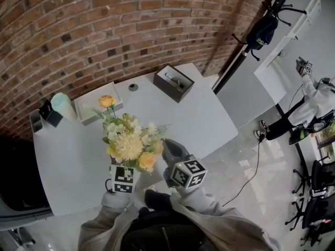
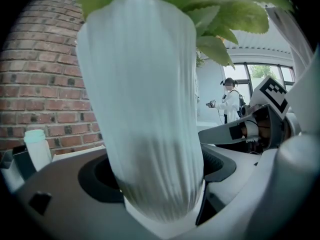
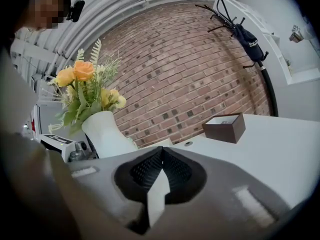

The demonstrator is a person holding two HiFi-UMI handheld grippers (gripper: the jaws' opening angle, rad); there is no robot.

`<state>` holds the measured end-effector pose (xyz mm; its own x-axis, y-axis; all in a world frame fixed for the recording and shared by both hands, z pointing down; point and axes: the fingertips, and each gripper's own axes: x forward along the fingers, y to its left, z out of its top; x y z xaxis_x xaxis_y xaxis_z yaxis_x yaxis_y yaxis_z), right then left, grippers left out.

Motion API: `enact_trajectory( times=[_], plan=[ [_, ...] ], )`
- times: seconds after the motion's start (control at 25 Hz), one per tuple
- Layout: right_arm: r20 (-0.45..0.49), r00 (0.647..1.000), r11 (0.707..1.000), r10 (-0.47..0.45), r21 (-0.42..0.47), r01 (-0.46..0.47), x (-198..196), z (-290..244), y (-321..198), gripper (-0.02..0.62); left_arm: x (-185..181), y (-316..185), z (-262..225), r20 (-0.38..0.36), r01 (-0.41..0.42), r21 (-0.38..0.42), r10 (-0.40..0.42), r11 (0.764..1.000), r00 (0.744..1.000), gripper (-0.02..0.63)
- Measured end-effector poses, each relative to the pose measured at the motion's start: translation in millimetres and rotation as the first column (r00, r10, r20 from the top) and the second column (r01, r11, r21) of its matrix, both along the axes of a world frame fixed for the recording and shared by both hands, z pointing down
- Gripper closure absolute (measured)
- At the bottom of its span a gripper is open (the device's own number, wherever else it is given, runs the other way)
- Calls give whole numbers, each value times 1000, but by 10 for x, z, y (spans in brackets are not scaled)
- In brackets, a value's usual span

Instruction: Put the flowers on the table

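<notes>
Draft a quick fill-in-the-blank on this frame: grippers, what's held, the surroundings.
1. The left gripper is closed on a white ribbed ____.
2. The right gripper has its jaws together and holds ____.
3. The wall behind the white table is made of ____.

Missing words: vase; nothing; brick.

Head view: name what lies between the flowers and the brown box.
Only bare table, seen in the head view, from flowers to box; a grommet sits off left.
</notes>
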<state>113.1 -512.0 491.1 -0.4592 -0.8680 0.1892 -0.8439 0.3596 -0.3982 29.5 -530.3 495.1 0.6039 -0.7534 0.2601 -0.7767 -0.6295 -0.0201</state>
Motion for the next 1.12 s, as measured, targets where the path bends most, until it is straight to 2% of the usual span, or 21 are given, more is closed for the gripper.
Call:
enact_trajectory(
  times=[0.36, 0.68, 1.0, 1.12],
  plan=[
    [-26, 1000, 1000, 1, -10, -1, 167, 166, -635, 595, 163, -685, 256, -6, 14, -20, -14, 1000, 1000, 153],
    [-29, 1000, 1000, 4, -4, -4, 262, 270, -1051, 595, 305, -1022, 560, 25, 2, -43, -1, 999, 1000, 153],
    [-58, 998, 999, 30, -17, -31, 392, 441, -1194, 595, 396, -1229, 683, 36, 0, -27, 1, 1000, 999, 153],
    [-53, 998, 999, 36, -22, -37, 435, 482, -1212, 595, 461, -1247, 720, 47, -20, 2, 20, 1000, 999, 153]
  ],
)
